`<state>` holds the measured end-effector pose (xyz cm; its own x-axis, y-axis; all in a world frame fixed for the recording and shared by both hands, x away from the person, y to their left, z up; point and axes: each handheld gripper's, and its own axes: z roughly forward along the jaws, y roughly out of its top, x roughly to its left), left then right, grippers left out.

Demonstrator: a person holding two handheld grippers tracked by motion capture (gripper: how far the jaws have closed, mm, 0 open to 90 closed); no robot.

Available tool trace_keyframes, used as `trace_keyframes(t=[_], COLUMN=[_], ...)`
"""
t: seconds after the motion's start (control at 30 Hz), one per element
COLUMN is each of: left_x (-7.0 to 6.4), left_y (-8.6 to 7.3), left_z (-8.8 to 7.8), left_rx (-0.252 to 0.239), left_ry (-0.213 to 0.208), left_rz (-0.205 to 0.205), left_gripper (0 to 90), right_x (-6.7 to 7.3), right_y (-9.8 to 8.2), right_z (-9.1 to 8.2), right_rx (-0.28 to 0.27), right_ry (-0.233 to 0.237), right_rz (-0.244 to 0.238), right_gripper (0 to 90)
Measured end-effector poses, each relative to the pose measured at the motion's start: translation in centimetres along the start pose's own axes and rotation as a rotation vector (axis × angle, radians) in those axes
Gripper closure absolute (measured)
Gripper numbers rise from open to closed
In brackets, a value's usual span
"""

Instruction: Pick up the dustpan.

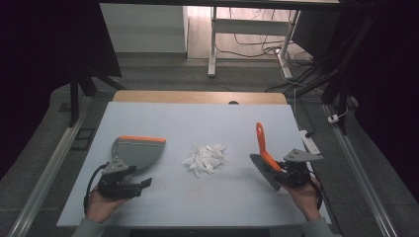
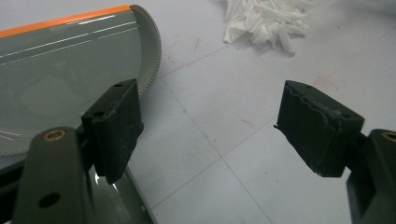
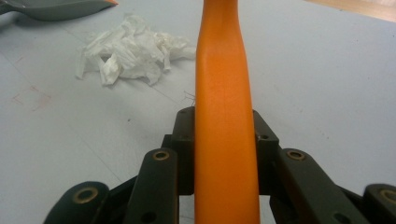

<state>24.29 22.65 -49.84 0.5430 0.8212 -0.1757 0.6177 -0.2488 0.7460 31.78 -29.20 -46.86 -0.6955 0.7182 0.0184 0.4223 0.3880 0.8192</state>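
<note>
R gripper (image 1: 289, 170) clamped on brush (image 1: 263, 154) handle, bristles down toward surface, prob ready to sweep. L gripper (image 1: 129, 181) jaws apart, holding nothing, one jaw over rear of dustpan (image 1: 136, 152), which lies flat w/ orange lip facing away. Paper scraps (image 1: 204, 159) piled between the two, mid surface (image 1: 197, 118). Beyond: wood edge, desk legs (image 1: 212, 44), loose cables on floor.

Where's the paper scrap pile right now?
High view: the paper scrap pile lies mid-table, between the dustpan on its left and the brush on its right.
</note>
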Motion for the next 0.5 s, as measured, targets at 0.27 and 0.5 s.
trace_keyframes(t=[0.27,0.5], left_x=[-0.01,0.16], left_y=[0.07,0.12], left_z=[-0.05,-0.21], left_rx=[0.002,-0.001], left_ry=[0.003,0.007], left_rz=[-0.004,-0.013], left_gripper=[23.0,22.4], right_x=[0.15,0.27], right_y=[0.13,0.18], right_z=[-0.21,-0.21], right_rx=[-0.017,-0.021], right_ry=[-0.001,0.005], right_rz=[-0.002,-0.006], right_gripper=[70.2,70.2])
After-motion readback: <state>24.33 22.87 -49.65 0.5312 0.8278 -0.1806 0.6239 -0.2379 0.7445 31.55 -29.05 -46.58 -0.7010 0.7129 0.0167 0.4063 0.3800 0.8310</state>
